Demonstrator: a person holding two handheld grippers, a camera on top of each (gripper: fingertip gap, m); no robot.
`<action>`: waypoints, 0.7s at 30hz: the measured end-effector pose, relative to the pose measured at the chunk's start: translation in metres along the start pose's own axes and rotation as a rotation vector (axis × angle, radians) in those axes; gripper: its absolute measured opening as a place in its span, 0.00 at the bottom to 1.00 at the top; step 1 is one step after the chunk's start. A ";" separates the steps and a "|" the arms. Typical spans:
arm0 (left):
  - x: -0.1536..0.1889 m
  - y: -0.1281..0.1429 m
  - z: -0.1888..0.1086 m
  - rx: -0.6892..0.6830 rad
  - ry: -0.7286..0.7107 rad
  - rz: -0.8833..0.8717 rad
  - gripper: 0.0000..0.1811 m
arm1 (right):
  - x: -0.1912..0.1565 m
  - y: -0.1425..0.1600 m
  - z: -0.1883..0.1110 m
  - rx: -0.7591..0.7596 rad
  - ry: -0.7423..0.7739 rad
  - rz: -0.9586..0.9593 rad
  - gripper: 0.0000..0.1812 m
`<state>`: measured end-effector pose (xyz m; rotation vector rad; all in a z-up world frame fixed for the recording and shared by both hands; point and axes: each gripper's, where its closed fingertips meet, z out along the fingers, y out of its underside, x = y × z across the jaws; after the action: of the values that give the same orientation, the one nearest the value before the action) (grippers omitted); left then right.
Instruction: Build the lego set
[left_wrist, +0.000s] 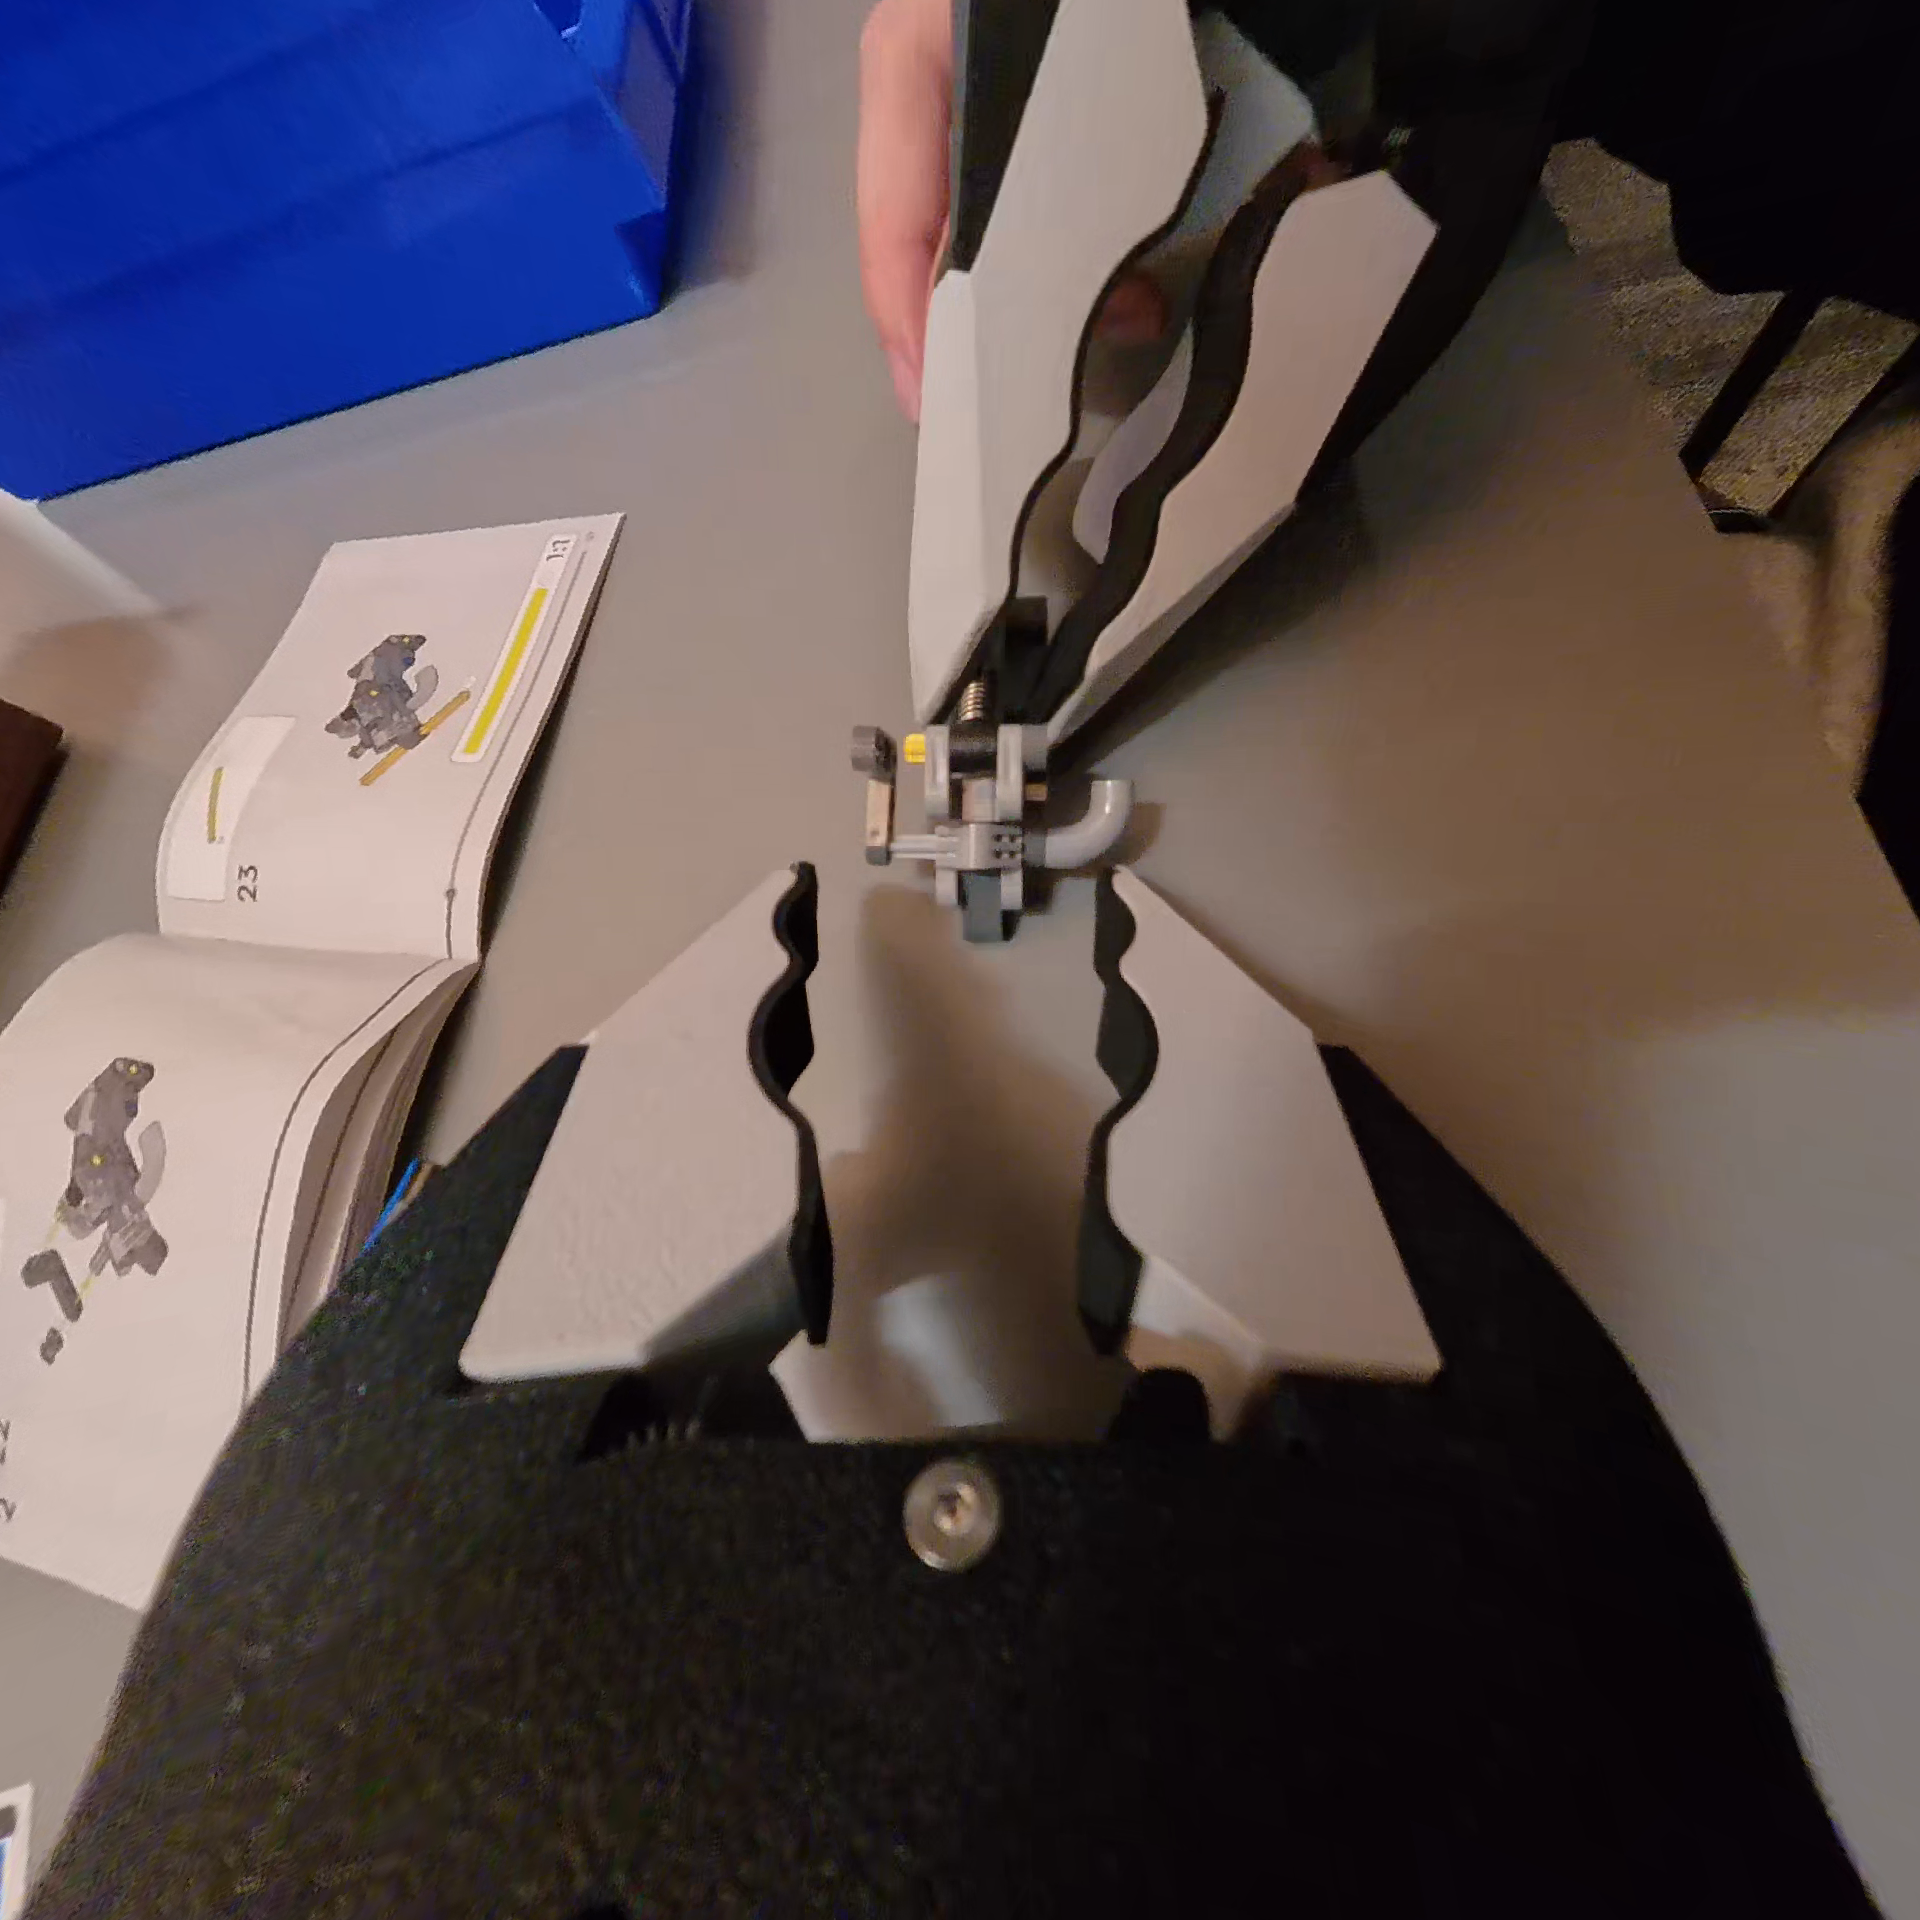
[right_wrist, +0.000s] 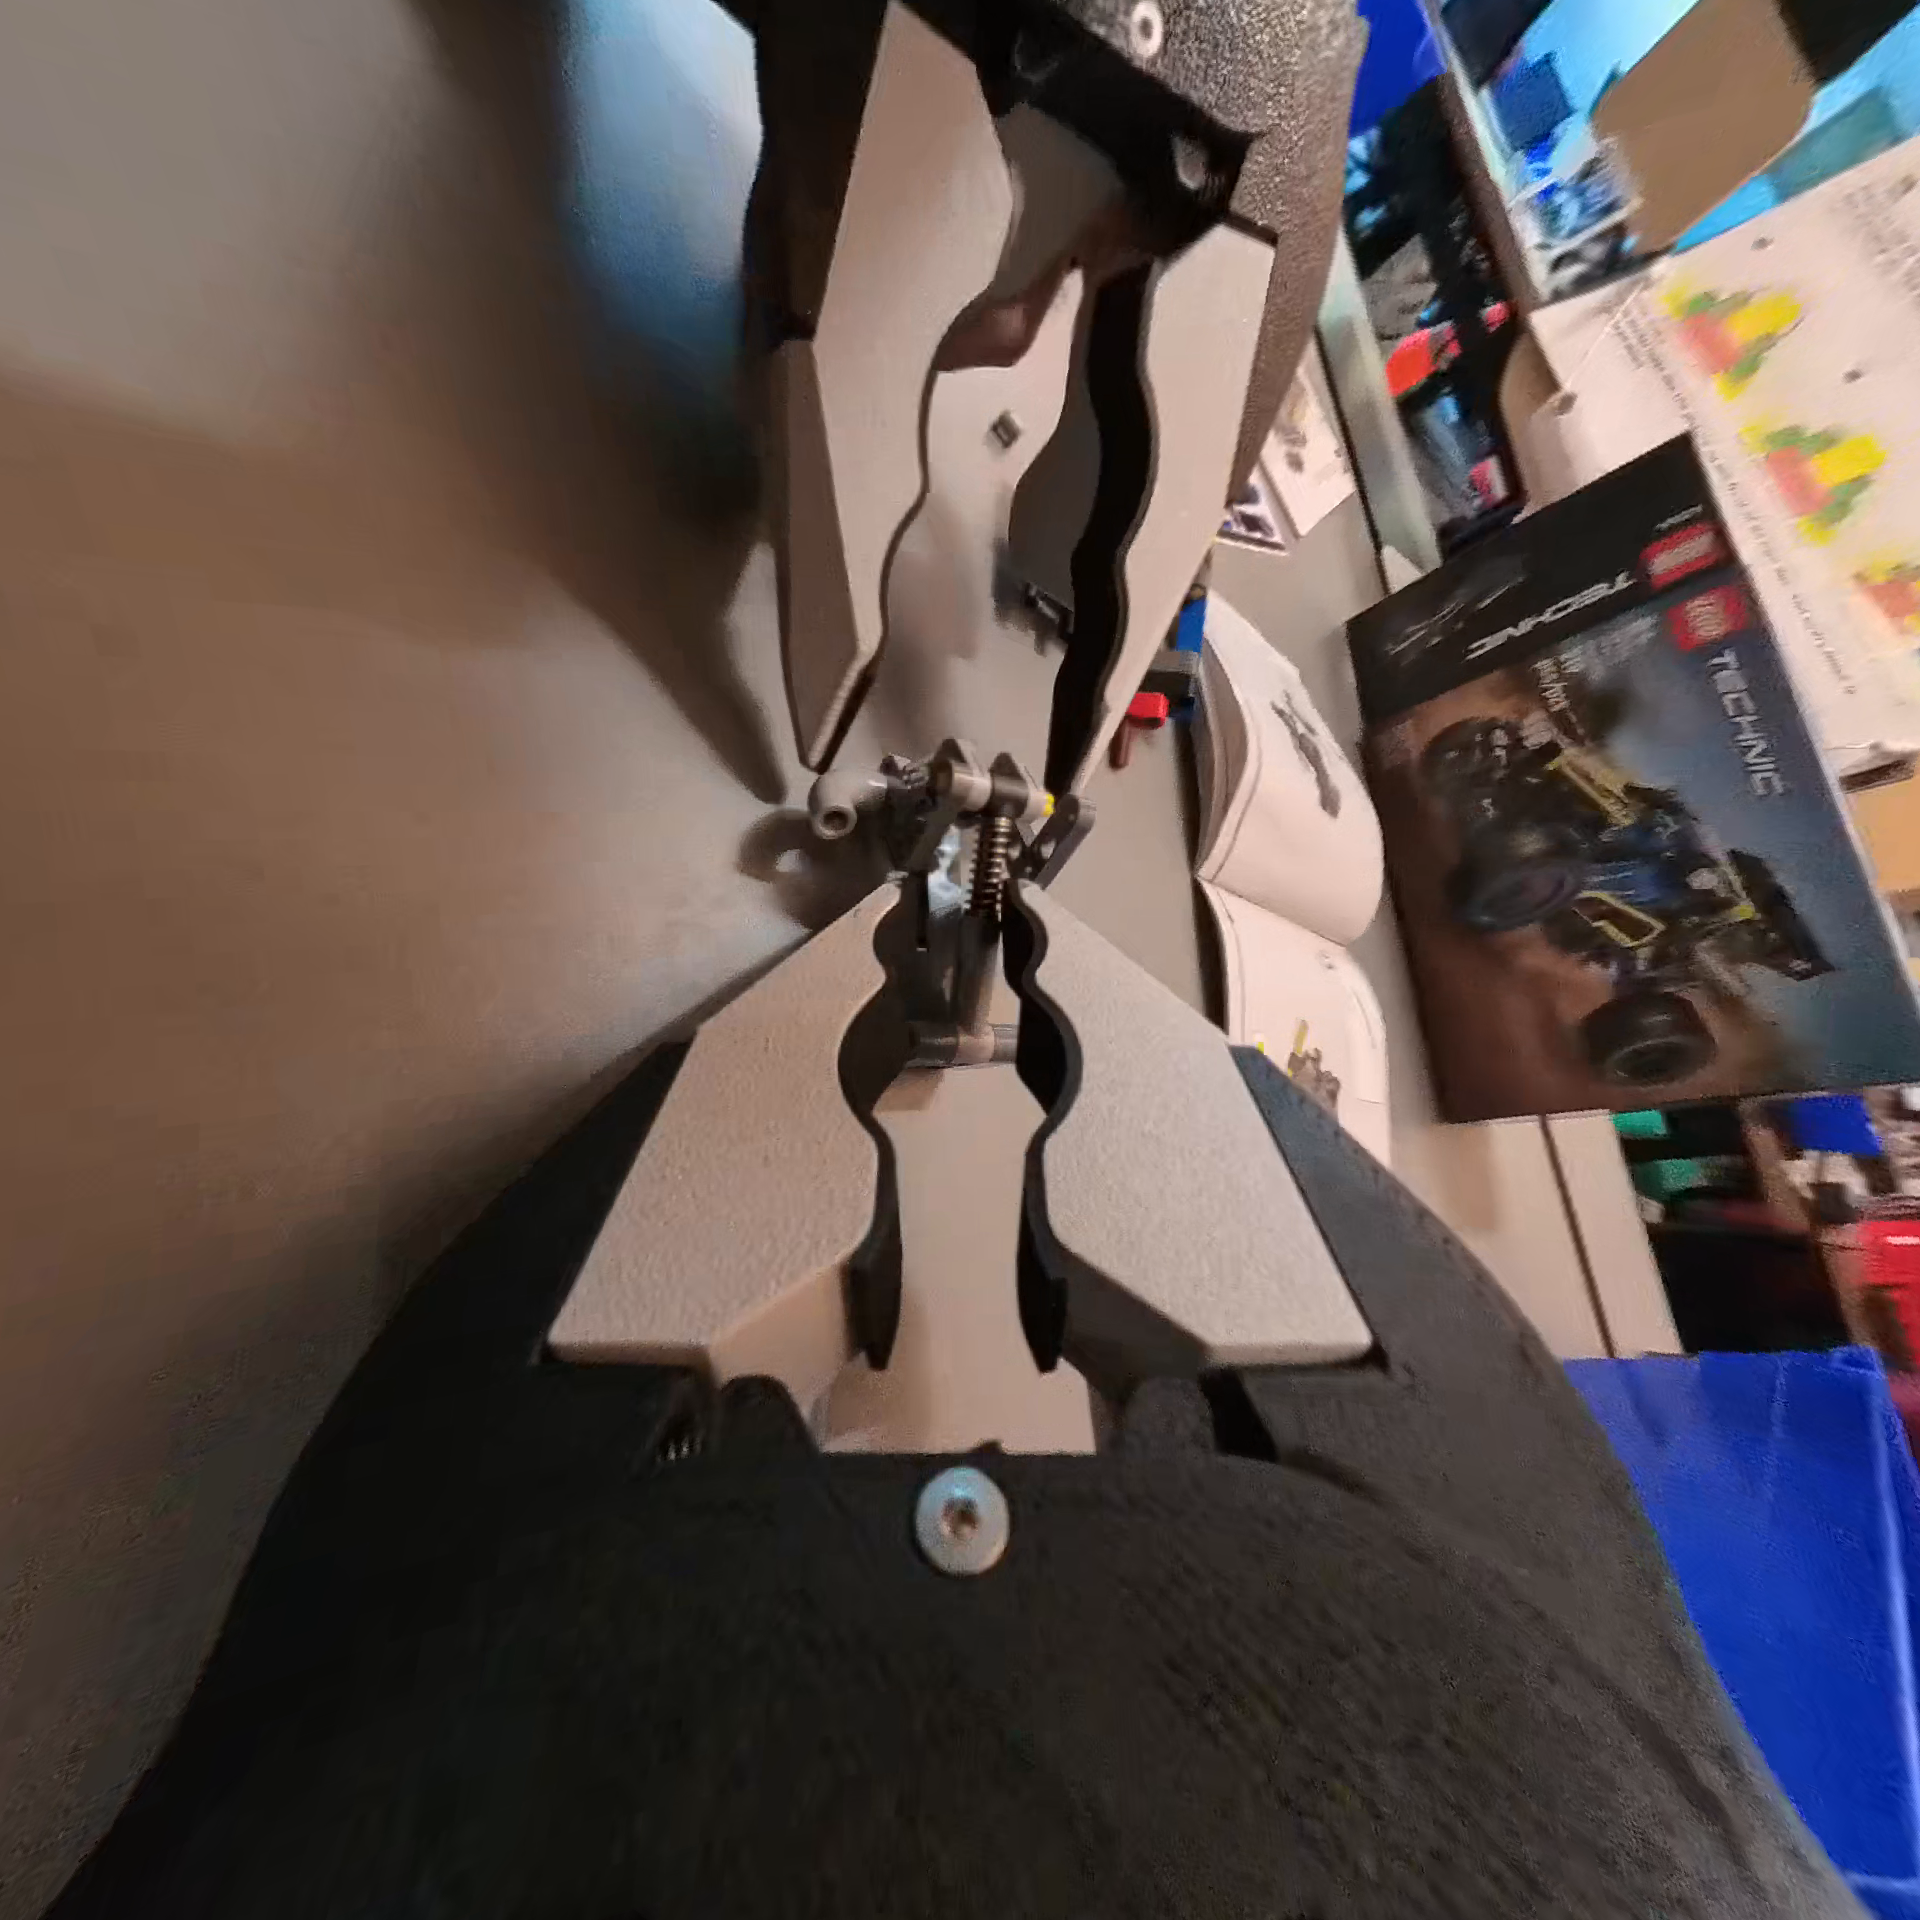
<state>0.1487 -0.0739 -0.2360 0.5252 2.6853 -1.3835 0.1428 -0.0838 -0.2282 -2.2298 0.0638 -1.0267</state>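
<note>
At the centre of the left wrist view, my right gripper (left_wrist: 1023, 717) pinches the grey lego assembly (left_wrist: 982, 821) just above the table (left_wrist: 1455, 831), steadying it so my spread, empty left gripper (left_wrist: 961, 883) can approach.

Grey table (left_wrist: 1455, 935): flat, matte surface. Resting on it: an open instruction booklet (left_wrist: 343, 831) at left, a blue bin (left_wrist: 312, 208) at far left, a product box (right_wrist: 1621, 810).

Booklet (left_wrist: 343, 810) lies on table (left_wrist: 1455, 1039), left of lego assy (left_wrist: 977, 821); bin (left_wrist: 312, 208) behind.
</note>
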 end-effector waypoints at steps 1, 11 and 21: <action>0.000 -0.001 0.000 0.008 -0.005 0.017 0.26 | 0.000 0.001 0.000 -0.004 0.014 -0.004 0.08; 0.000 0.004 0.004 -0.026 0.007 0.070 0.28 | -0.002 0.001 -0.008 0.033 0.065 -0.058 0.03; -0.005 -0.001 -0.001 0.037 -0.044 0.254 0.23 | -0.004 -0.006 -0.010 0.033 0.075 -0.122 0.14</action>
<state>0.1530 -0.0751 -0.2337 0.7970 2.4586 -1.3583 0.1321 -0.0836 -0.2228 -2.1872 -0.0568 -1.1685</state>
